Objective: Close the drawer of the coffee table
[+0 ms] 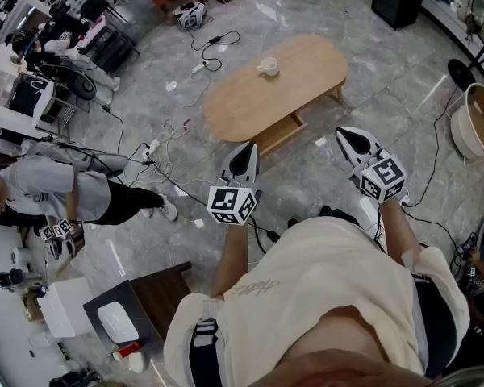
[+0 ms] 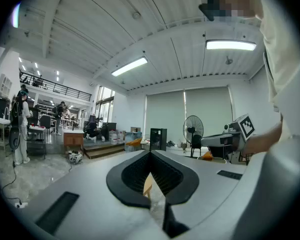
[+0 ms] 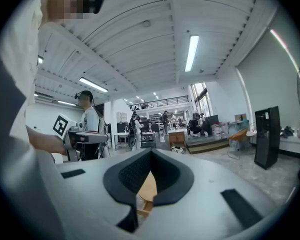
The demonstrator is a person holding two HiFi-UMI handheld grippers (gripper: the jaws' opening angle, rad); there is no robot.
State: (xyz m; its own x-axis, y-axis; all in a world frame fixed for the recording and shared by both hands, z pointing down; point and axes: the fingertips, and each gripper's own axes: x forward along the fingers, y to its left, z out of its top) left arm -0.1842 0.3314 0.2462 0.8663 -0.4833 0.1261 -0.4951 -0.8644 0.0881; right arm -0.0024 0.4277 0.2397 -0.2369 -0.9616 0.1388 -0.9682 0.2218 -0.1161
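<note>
Grey left tongs (image 2: 151, 153): tips together, empty | right tongs (image 3: 151, 152): tips together, empty

The person holds both arms forward and down. The left forearm (image 1: 229, 258) and the right forearm (image 1: 397, 226) are bare. The left gripper (image 1: 244, 153) points ahead, its jaws pressed together at the tips with nothing between them. The right gripper (image 1: 348, 138) is level beside it but apart from it, with its jaws likewise together and empty.
</note>
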